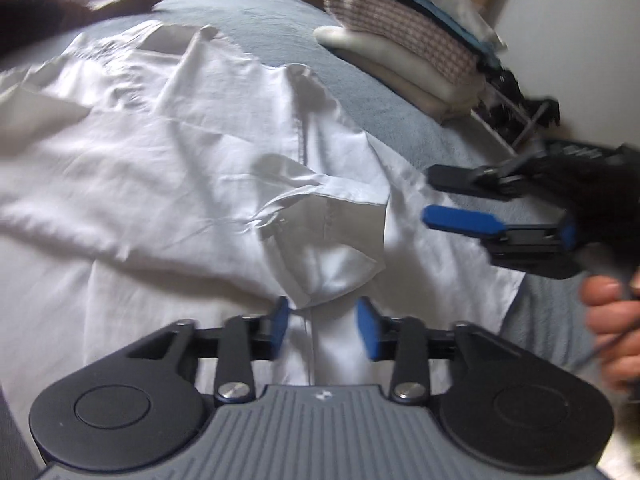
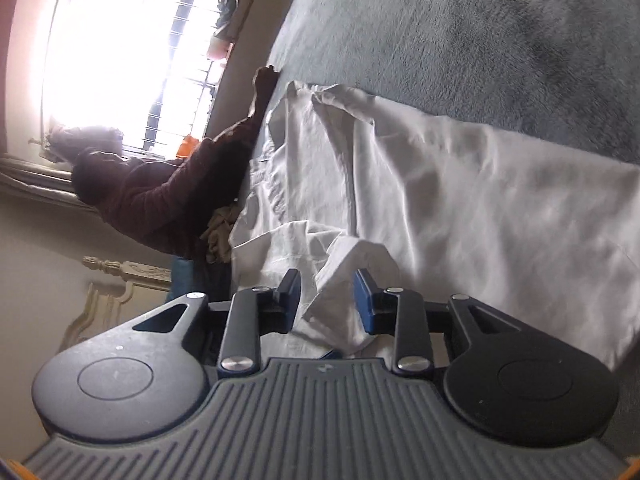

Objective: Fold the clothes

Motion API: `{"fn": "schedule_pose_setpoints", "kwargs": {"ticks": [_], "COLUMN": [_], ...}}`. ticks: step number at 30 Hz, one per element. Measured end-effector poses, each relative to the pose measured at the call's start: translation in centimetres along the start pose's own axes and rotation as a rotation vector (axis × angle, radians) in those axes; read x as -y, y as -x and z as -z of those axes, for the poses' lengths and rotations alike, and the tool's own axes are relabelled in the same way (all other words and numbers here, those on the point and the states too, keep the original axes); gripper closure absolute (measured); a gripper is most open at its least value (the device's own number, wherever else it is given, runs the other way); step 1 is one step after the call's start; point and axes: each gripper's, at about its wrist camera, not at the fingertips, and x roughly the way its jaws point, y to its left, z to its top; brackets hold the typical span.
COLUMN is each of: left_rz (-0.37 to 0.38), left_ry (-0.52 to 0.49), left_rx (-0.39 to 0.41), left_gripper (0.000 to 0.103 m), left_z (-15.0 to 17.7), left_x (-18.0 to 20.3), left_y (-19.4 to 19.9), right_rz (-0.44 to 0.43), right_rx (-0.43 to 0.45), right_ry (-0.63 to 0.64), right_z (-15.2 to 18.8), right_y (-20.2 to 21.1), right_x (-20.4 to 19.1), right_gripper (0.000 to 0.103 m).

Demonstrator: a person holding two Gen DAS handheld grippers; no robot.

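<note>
A white button shirt [image 1: 168, 168] lies spread and wrinkled on a grey-blue bed cover [image 1: 272, 20]. Its cuffed sleeve end [image 1: 332, 240] is folded onto the middle. My left gripper [image 1: 325, 326] is open just above the shirt, its blue pads either side of the cuff's lower corner. My right gripper [image 1: 430, 196] comes in from the right, open, fingers stacked above the shirt's right edge. In the right wrist view the same shirt [image 2: 460, 208] lies ahead, and the right gripper [image 2: 326, 300] is open with a fold of the cuff [image 2: 352, 280] between its pads.
A stack of folded clothes [image 1: 408, 36] sits at the far right of the bed. A person in a dark red jacket [image 2: 168, 184] leans on the bed's far edge, hand on the cover [image 2: 266, 76]. A bright barred window [image 2: 132, 56] is behind.
</note>
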Motion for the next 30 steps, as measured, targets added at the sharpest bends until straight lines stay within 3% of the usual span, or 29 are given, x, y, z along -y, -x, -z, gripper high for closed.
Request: {"fn": "schedule_pose_setpoints", "kwargs": {"ticks": [4, 10, 14, 18, 20, 27, 30], "left_rz": [0.000, -0.147, -0.137, -0.080, -0.057, -0.044, -0.041], "left_ry": [0.128, -0.035, -0.041, -0.049, -0.091, -0.193, -0.189], "left_rx": [0.019, 0.047, 0.057, 0.052, 0.034, -0.016, -0.020], "left_gripper": [0.055, 0.053, 0.052, 0.048, 0.046, 0.044, 0.042], "left_z": [-0.3, -1.6, -2.4, -2.6, -2.4, -1.5, -1.5], "left_x": [-1.9, -0.3, 0.0, -0.5, -0.6, -0.8, -0.8], "left_y": [1.4, 0.1, -1.3, -1.5, -1.4, -2.3, -2.6], "right_rz": [0.063, 0.175, 0.251, 0.120, 0.072, 0.111, 0.141], "right_rx": [0.001, -0.036, -0.058, -0.051, -0.136, -0.340, -0.386], "right_ry": [0.040, 0.170, 0.232, 0.383, 0.469, 0.534, 0.544], "right_z": [-1.8, -3.8, -3.6, -1.8, -0.9, -0.2, 0.2], "right_y": [-1.4, -3.5, -4.0, -0.8, -1.0, -6.5, -8.4], "right_x": [-0.9, -2.8, -3.6, -5.4, -6.1, -5.0, -4.0], "right_gripper": [0.061, 0.051, 0.051, 0.051, 0.052, 0.056, 0.070]}}
